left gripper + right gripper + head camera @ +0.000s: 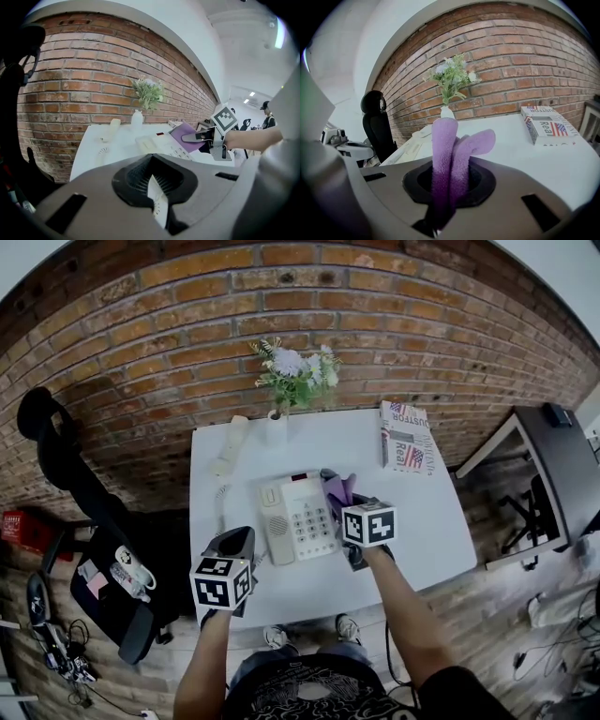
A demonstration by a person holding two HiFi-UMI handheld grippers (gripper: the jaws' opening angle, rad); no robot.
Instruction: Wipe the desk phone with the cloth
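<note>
Right gripper [442, 204] clamps cloth [446, 150]; head view hides grip

Phone [300, 519] at table [422, 521] centre. Handset [230, 446] at 11 o'clock, vase [277, 430] at 12. Cloth [337, 489] at 2, at phone edge; box [405, 437] beyond. Chair [56, 456] off table, 9.

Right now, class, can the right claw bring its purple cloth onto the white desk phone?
Probably yes: the right claw, shut on the purple fleece cloth, sits at the white desk phone's right edge, nothing between.
</note>
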